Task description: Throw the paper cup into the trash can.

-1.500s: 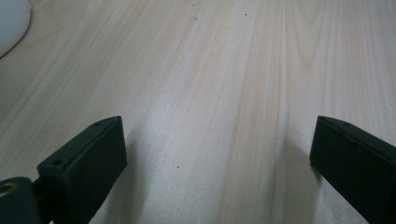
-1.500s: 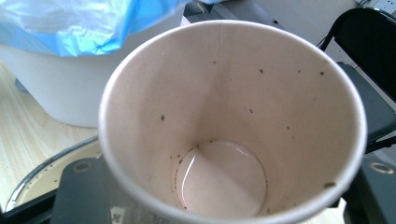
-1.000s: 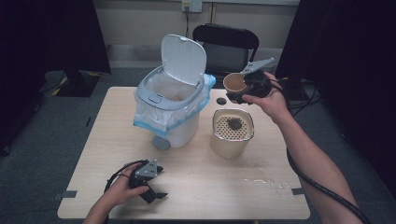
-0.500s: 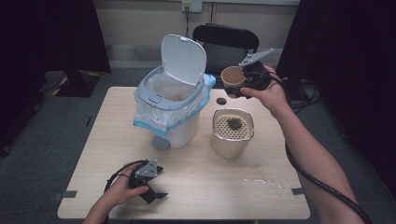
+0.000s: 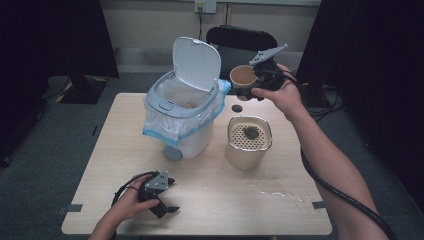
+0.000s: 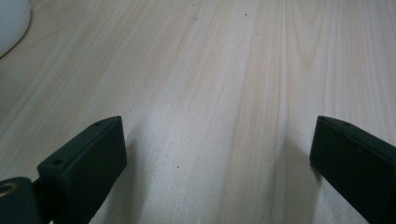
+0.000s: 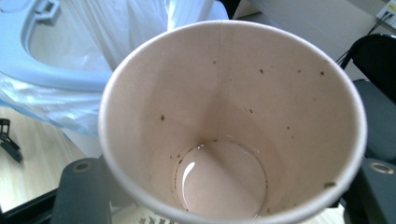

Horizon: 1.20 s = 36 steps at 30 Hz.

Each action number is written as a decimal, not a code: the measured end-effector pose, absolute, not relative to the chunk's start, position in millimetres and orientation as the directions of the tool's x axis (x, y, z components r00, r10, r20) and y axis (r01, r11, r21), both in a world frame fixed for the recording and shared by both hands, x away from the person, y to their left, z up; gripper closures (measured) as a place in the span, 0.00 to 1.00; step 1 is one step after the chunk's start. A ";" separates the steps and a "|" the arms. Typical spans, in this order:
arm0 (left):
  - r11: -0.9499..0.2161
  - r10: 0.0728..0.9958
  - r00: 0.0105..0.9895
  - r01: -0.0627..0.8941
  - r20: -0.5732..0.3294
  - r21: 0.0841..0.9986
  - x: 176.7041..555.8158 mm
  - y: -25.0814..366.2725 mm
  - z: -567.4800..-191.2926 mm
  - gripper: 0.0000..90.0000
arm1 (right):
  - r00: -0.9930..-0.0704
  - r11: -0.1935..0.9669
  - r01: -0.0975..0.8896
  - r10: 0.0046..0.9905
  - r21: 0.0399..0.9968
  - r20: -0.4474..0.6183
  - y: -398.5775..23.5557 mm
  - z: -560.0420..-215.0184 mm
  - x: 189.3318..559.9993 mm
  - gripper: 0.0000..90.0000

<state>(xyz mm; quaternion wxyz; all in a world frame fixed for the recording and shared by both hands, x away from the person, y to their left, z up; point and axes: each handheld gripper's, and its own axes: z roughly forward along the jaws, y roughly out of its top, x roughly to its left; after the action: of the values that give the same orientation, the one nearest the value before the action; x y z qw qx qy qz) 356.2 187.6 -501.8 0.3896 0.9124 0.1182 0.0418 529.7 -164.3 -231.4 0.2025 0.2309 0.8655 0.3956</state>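
My right gripper (image 5: 252, 82) is shut on a brown paper cup (image 5: 243, 77), held tipped on its side in the air just right of the open white bin (image 5: 182, 112). In the right gripper view the paper cup (image 7: 231, 121) has a little wet film and dark specks at its bottom, and black jaws press on both its sides. Below it stands a beige strainer container (image 5: 248, 141) with a dark clump on its perforated top. My left gripper (image 5: 162, 202) rests on the table (image 5: 225, 200) near the front edge, jaws wide apart with bare wood between its fingers (image 6: 84, 163).
The bin has a raised lid (image 5: 196, 65) and a blue-edged plastic liner. A small dark round lid (image 5: 237, 108) lies on the table behind the strainer. Wet spots (image 5: 275, 190) mark the wood at the right front. A black chair (image 5: 235, 40) stands behind the table.
My right hand has lifted the cup and carried it left toward the bin's open top, tipping it further onto its side. The left hand has stayed put.
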 end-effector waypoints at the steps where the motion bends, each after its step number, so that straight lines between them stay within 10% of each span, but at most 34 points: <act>1: -0.669 0.248 0.969 0.183 -0.016 0.721 356.3 187.6 -501.8 0.04 | -0.812 0.579 0.242 0.560 0.779 -0.164 -162.9 -230.2 529.3 0.32; 36: -0.670 0.243 0.970 0.175 -0.009 0.721 356.4 187.4 -501.8 0.03 | -0.855 0.573 0.200 0.499 0.794 -0.145 -113.7 -207.3 519.7 0.32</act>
<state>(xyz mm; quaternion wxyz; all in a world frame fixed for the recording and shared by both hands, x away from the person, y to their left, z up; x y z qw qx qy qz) 356.4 187.4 -501.8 0.3896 0.9128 0.1144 0.0440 519.7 -113.7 -207.3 0.1797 0.2011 0.8686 0.4157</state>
